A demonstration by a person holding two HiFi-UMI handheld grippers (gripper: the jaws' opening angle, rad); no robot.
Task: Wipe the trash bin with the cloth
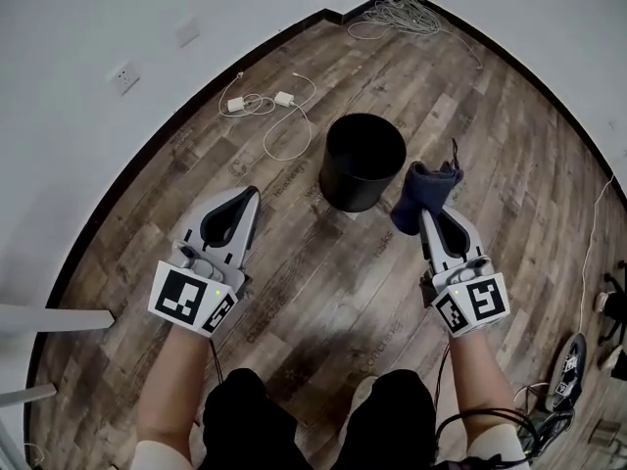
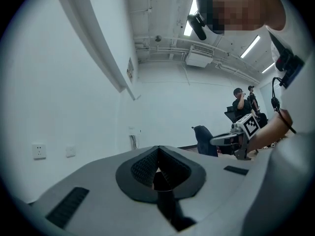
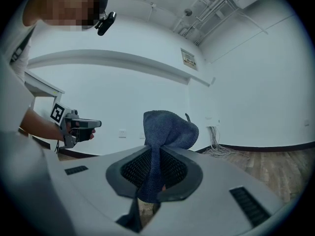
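A black round trash bin (image 1: pixel 361 161) stands upright on the wood floor, its mouth open and nothing visible inside. My right gripper (image 1: pixel 432 218) is shut on a dark blue cloth (image 1: pixel 423 193), which bunches above the jaw tips just right of the bin. In the right gripper view the cloth (image 3: pixel 165 136) is pinched between the pads and puffs out past them. My left gripper (image 1: pixel 247 204) is shut with nothing in it, down and to the left of the bin. In the left gripper view its pads (image 2: pixel 147 167) meet, and the cloth (image 2: pixel 205 140) shows far off.
White chargers and cables (image 1: pixel 266 109) lie on the floor behind and left of the bin. A bundle of grey cables (image 1: pixel 402 13) sits in the far corner. White walls curve round the floor, with a socket (image 1: pixel 123 77). More gear and cables (image 1: pixel 573 365) lie at lower right.
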